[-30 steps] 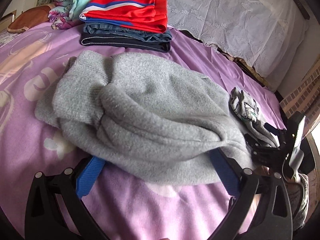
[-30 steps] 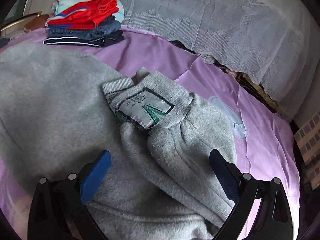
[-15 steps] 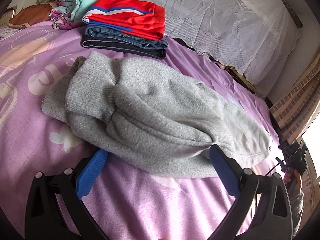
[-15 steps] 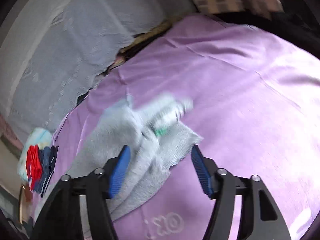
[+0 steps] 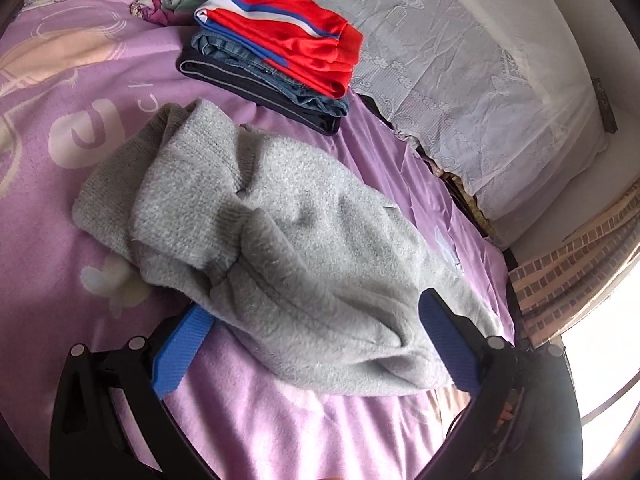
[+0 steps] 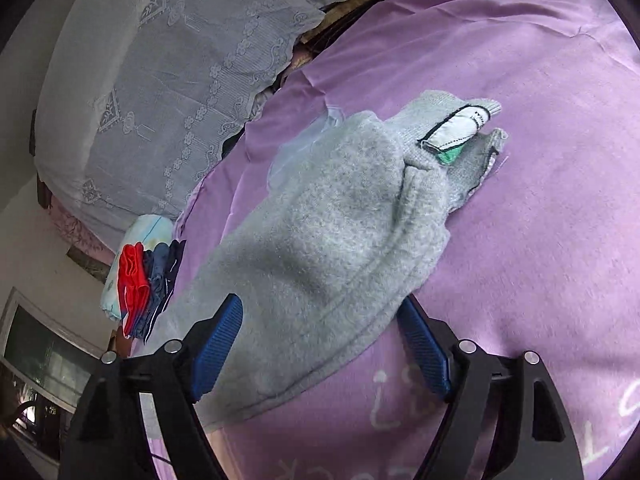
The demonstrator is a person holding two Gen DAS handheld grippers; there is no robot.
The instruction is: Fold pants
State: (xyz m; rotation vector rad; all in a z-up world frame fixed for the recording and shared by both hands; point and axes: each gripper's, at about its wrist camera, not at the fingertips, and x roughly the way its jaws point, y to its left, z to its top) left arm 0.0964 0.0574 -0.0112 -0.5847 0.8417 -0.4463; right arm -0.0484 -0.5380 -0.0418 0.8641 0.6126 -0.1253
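**Both grippers off the cloth; pants lying bunched, fold not yet formed**

The left gripper (image 5: 316, 344) is hovering low over the bed with its blue-padded jaws spread wide, gripping nothing; the near hem of the fuzzy grey fleece pants (image 5: 280, 248) is lying between and just past the pads. The right gripper (image 6: 320, 344) is likewise standing wide open and empty, the pants' edge (image 6: 320, 248) draping between its fingers without being pinched.

Change since a second ago: the right wrist view is now rolling sharply, so the bed appears tilted, and the gripper is backing away from the waistband, whose white-and-green sewn label (image 6: 456, 132) was sitting right in front of it and is now lying well ahead. The left gripper is easing back too, taking in more of the garment.

The pants are resting in a twisted heap on the purple printed bedspread (image 5: 280, 432), ribbed cuffs toward the far left, waistband toward the right-hand end. Beyond them a stack of folded clothes topped by a red satin garment (image 5: 288, 36) is sitting near the white lace-covered pillows (image 5: 480, 80).

Judgement: this looks like repositioning between grasps. The legs are still crossing over one another, so straightening should come before any clean fold.
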